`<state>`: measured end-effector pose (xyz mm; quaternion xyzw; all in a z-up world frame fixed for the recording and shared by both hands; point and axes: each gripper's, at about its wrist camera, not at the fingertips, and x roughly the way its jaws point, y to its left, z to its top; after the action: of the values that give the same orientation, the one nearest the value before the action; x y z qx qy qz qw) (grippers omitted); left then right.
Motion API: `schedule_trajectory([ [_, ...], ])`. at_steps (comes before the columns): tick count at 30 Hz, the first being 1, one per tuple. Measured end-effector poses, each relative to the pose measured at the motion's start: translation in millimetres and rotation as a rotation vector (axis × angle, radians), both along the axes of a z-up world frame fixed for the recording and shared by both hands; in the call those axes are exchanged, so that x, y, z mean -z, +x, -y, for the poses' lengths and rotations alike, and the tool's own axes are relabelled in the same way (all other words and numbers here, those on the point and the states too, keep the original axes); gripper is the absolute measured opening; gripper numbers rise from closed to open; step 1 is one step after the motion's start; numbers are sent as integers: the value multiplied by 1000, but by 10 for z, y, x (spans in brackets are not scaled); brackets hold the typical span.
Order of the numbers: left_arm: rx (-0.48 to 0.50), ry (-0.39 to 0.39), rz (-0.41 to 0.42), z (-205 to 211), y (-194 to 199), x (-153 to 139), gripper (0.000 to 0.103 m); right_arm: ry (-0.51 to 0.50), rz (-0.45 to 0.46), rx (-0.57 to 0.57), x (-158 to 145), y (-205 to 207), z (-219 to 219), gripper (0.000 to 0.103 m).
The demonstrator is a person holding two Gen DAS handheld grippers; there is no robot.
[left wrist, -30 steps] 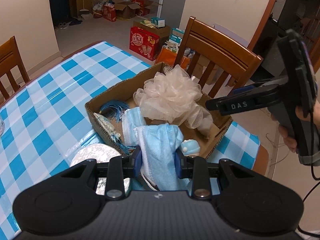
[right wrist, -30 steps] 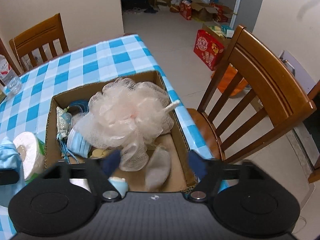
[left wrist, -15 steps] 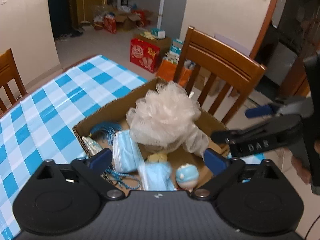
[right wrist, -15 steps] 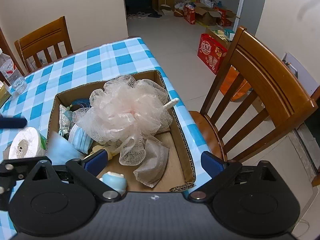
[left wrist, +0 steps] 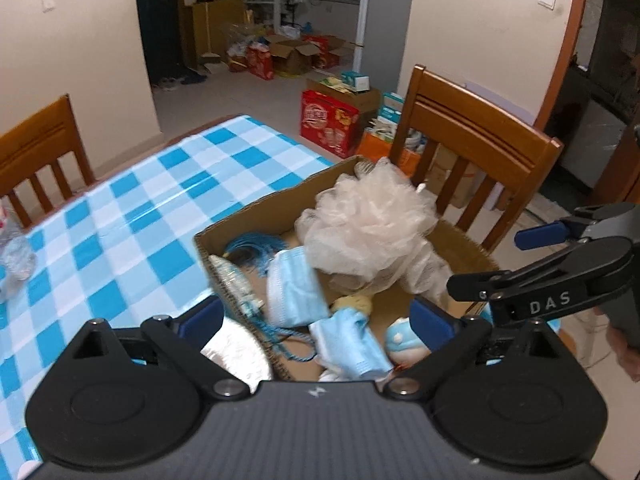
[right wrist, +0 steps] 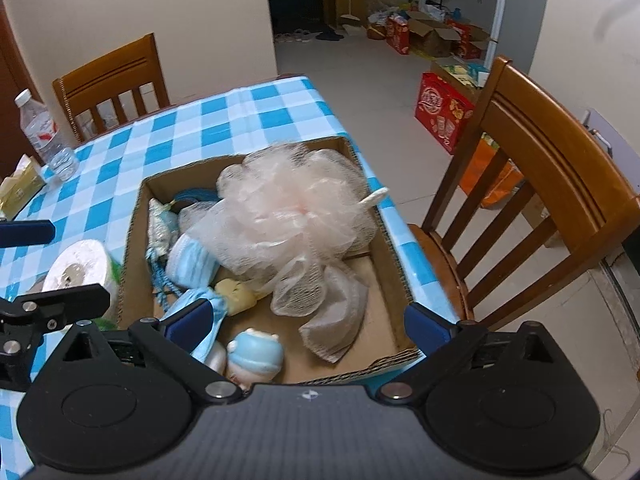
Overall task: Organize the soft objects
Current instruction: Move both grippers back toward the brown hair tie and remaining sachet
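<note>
Left wrist view: left gripper (left wrist: 316,316) jaws spread wide, nothing pinched; cardboard box (left wrist: 256,212) at frame centre holds peach mesh bath pouf (left wrist: 368,224), blue face masks (left wrist: 294,288). Right wrist view: right gripper (right wrist: 306,320) opening, wide, pads clear of contents; pouf (right wrist: 288,216) mid-box, toilet roll (right wrist: 78,266) left, outside.

Tablecloth (right wrist: 240,120) was blue-and-white check, the box (right wrist: 384,256) on it plain brown. Inside the box: pale peach pouf (right wrist: 288,216), light blue masks (left wrist: 294,288).
</note>
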<state>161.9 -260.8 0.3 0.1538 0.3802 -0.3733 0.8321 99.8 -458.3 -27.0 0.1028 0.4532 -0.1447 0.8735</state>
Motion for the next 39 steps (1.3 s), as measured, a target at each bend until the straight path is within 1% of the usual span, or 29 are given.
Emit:
schedule_trajectory([
  [5, -35, 18, 45, -180, -115, 69, 99, 4, 10, -34, 25, -14, -152, 103],
  [10, -72, 34, 53, -387, -230, 169, 100, 8, 22, -60, 56, -27, -315, 103],
  [14, -119, 26, 27, -582, -279, 242, 100, -1, 31, -80, 87, -33, -459, 103],
  [20, -188, 21, -17, -905, -311, 365, 101, 8, 19, -118, 128, -8, -680, 103],
  [29, -262, 58, 2, -1299, -292, 433, 102, -5, 13, -191, 90, 123, -1061, 103],
  [39, -312, 56, 24, -1770, -243, 431, 102, -54, 22, -326, -46, 419, -1590, 103],
])
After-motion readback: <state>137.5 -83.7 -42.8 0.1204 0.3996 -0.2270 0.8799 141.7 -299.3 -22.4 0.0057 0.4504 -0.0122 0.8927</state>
